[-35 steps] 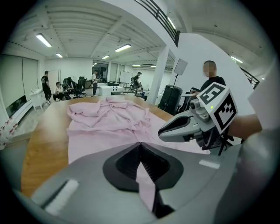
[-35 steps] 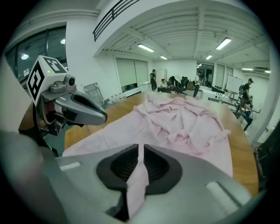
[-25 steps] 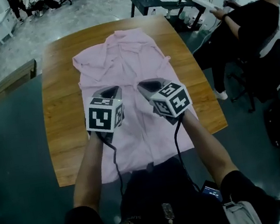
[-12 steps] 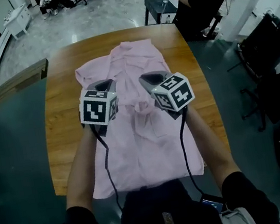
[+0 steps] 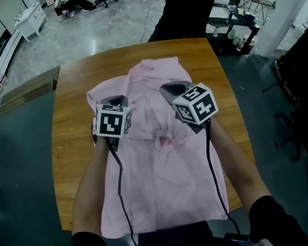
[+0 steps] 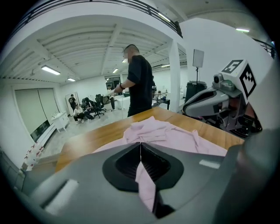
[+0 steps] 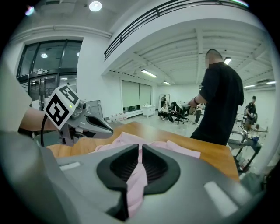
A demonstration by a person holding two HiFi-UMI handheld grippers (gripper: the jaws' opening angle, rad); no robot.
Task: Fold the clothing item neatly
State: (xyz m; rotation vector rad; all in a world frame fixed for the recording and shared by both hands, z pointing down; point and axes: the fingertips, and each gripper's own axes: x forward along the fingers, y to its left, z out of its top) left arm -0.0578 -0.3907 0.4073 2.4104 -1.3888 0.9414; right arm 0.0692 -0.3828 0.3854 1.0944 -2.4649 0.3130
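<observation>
Pinching a fold of the pink shirt (image 5: 175,185), the left gripper (image 6: 140,148) has its jaws closed on the cloth. The right gripper (image 7: 140,152), at its 3 o'clock, clamps another fold the same way. The shirt lies spread on the wooden table (image 5: 74,143). A person in black (image 5: 187,0) stands at the table's 12 o'clock.
</observation>
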